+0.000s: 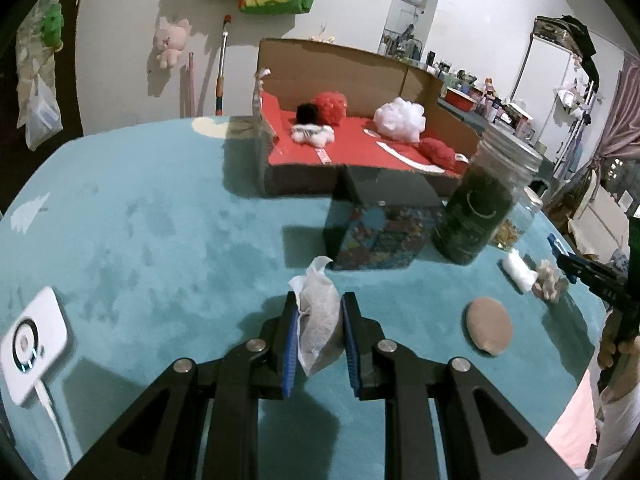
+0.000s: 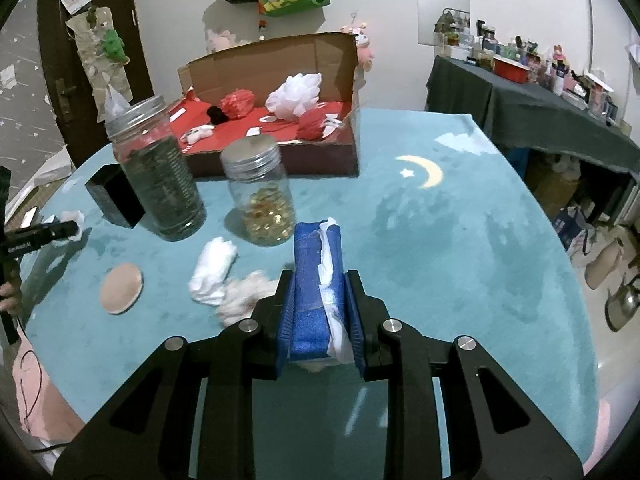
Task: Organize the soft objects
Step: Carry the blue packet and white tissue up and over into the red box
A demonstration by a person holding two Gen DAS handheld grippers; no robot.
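Note:
My left gripper (image 1: 319, 306) is shut on a grey-white sachet (image 1: 318, 322) held just above the teal cloth. My right gripper (image 2: 319, 282) is shut on a blue sponge (image 2: 313, 280) wrapped with a white tissue. Ahead stands an open cardboard box (image 1: 348, 72) with a red floor; it holds a red pom (image 1: 330, 107), a white mesh puff (image 1: 400, 117), a black-and-white plush (image 1: 310, 130) and another red pom (image 1: 438, 152). On the cloth lie a tan round pad (image 1: 489, 325), a white wad (image 2: 214, 270) and a pinkish fluffy wad (image 2: 244, 296). The right gripper (image 1: 592, 276) shows at the left view's edge.
A tall jar of dark leaves (image 2: 160, 168) and a shorter jar of amber beads (image 2: 262, 194) stand in front of the box. A patterned dark box (image 1: 380, 226) sits beside them. A white device with a cable (image 1: 34, 344) lies at the left. A cluttered side table (image 2: 532, 92) is at right.

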